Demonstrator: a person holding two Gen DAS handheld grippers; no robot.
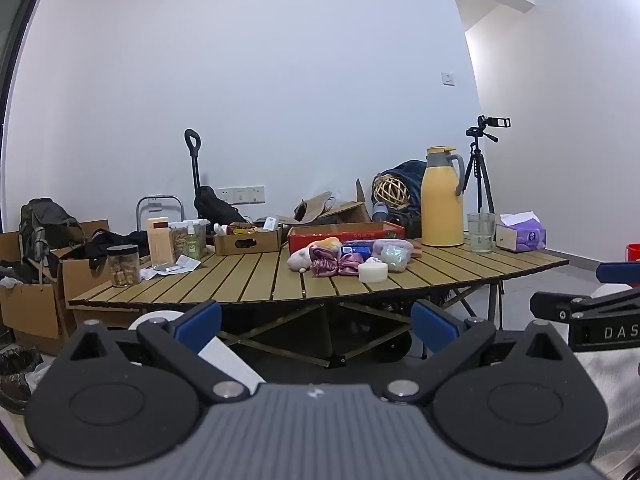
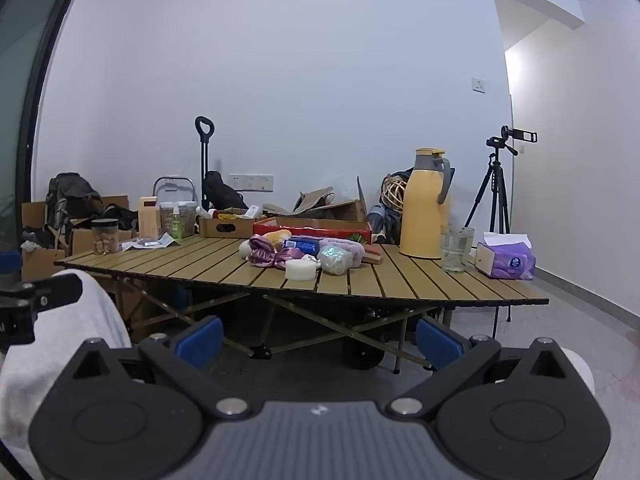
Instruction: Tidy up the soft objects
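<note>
Near the front edge of the slatted wooden folding tabletop, about midway along it, we see the heap of soft pink, purple and white items. It lies ahead of and above both claws. Our left gripper and right gripper hang spread and empty, neither clearly nearer.

Both wrist cameras looked forward from below tabletop height, well back, sharing the whole tabletop and far wall.
</note>
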